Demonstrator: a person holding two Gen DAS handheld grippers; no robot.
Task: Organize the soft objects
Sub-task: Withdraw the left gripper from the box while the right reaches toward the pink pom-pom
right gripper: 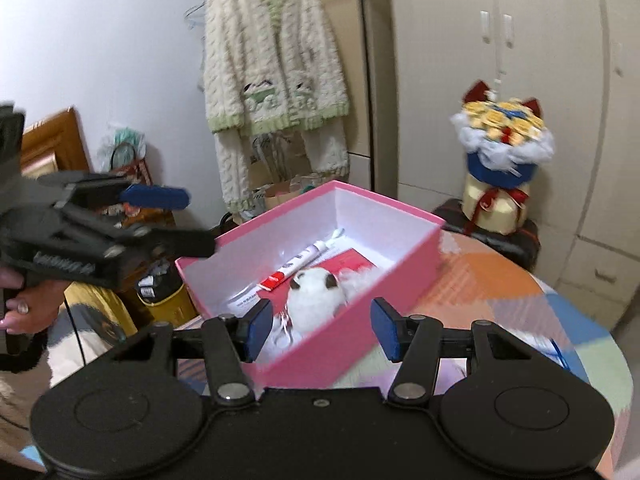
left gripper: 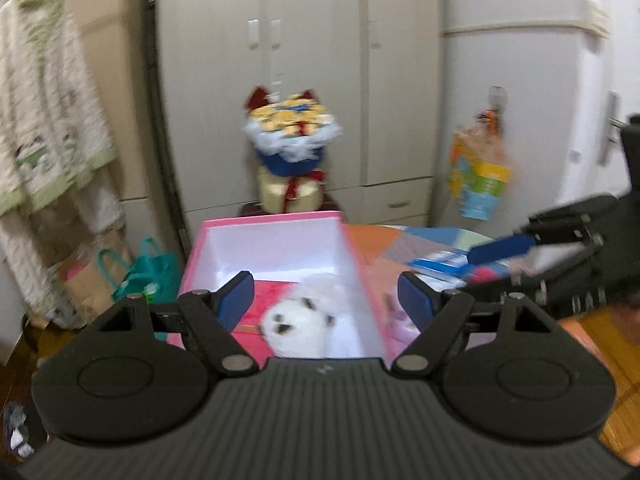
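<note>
Now, view by view, as we read it:

Left wrist view, tongs: our left tongs (left gripper: 326,300) stand released, pads wide apart with nothing between them, hanging above the near end of the pink box (left gripper: 272,226).
Left wrist view, soft thing: the white plush toy (left gripper: 298,326) with dark spots lies inside the box, toward its near right corner, on a red card; it shows between the pads but below them, untouched.
Left wrist view, other side: our right tongs (left gripper: 486,260) reach in from the right above the patchwork tabletop (left gripper: 400,240), near a blue-and-white packet (left gripper: 438,262); whether they touch it we cannot tell through the blur.
Right wrist view, tongs: our right tongs (right gripper: 322,326) are also released and empty, poised over the box's near wall (right gripper: 320,354).
Right wrist view, contents: the plush toy (right gripper: 314,294) rests in the pink box (right gripper: 384,200) beside a red-and-white tube (right gripper: 298,266); a keyring seems to trail from it, too blurred to be sure.
Right wrist view, other side: our left tongs (right gripper: 168,216) hover at the box's left rim, empty.
Step in hand: we judge the toy is already boxed and both tongs are clear of it.
Next move: probably find another soft item; the knitted cardigan (right gripper: 276,60) hangs well apart. It calls for a gentle pinch on loose fabric.
</note>
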